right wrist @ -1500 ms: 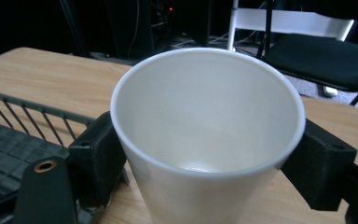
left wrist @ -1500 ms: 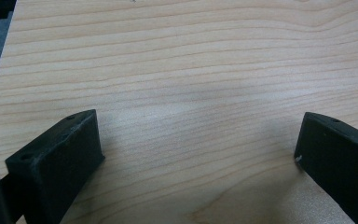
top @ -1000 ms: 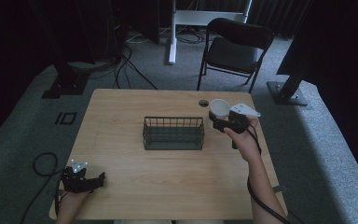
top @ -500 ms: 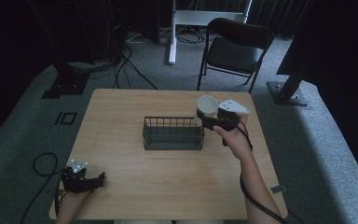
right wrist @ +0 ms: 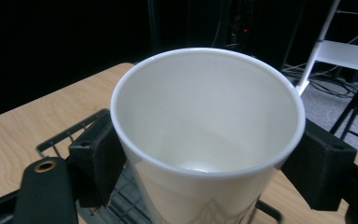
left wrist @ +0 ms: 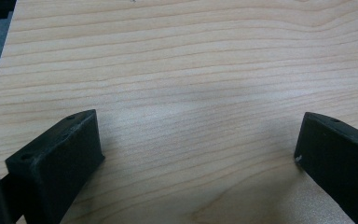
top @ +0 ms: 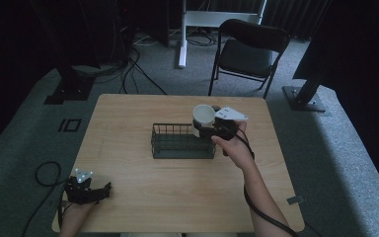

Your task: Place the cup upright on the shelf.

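Observation:
A white cup (top: 203, 115) (right wrist: 205, 140) stands upright and empty between the jaws of my right gripper (top: 210, 126), which is shut on its sides. The cup hangs over the right end of a dark wire basket (top: 182, 141) in the middle of the wooden table (top: 128, 192). In the right gripper view the basket's rim (right wrist: 60, 135) shows just below the cup. My left gripper (top: 101, 190) rests open near the table's front left corner, its black fingers (left wrist: 56, 161) wide apart over bare wood.
A black folding chair (top: 246, 52) stands behind the table's far right side. Cables (top: 44, 170) trail on the grey floor at the left. A dark stand base (top: 301, 96) sits right of the table, and a white frame leg (top: 181, 34) behind it.
My right gripper has carried the cup leftward, from beyond the basket's right end to over that end. The left gripper has stayed put.

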Motion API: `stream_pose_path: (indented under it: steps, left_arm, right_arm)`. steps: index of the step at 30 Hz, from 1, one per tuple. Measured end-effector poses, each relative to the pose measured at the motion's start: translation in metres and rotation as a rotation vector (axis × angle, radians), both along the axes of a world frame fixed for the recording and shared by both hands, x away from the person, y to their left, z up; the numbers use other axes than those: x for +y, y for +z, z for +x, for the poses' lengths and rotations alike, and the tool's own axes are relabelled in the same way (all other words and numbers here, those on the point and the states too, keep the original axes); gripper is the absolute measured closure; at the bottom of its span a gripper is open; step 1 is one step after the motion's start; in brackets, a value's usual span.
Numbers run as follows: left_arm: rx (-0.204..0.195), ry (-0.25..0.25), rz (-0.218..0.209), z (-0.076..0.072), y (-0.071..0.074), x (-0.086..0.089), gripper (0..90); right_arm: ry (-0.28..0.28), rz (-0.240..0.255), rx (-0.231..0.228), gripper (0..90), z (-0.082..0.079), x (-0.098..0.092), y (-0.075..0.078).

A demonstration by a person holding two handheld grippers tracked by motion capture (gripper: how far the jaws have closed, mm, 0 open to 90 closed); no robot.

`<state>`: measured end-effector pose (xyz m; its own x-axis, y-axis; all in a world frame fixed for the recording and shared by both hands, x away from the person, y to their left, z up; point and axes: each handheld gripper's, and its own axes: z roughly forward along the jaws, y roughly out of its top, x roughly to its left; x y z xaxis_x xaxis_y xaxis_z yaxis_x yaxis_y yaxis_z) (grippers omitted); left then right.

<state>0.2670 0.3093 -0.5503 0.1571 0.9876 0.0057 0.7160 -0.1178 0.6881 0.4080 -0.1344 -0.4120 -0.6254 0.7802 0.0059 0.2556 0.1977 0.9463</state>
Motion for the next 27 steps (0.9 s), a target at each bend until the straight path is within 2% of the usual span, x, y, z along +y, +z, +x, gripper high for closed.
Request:
stream_pose_path:
  steps: [9, 18, 27]
  left_arm:
    - [0.0, 0.0, 0.0, 0.0, 0.0, 0.0, 0.7]
    - [0.0, 0.0, 0.0, 0.0, 0.0, 0.0, 0.7]
    - [0.0, 0.0, 0.0, 0.0, 0.0, 0.0, 0.7]
  right_arm:
    - [0.047, -0.016, 0.02, 20.8, 0.001, 0.025, -0.009]
    - [0.048, -0.018, 0.05, 20.8, 0.006, 0.038, -0.023]
    - [0.054, -0.049, 0.074, 20.8, 0.012, 0.048, -0.037]
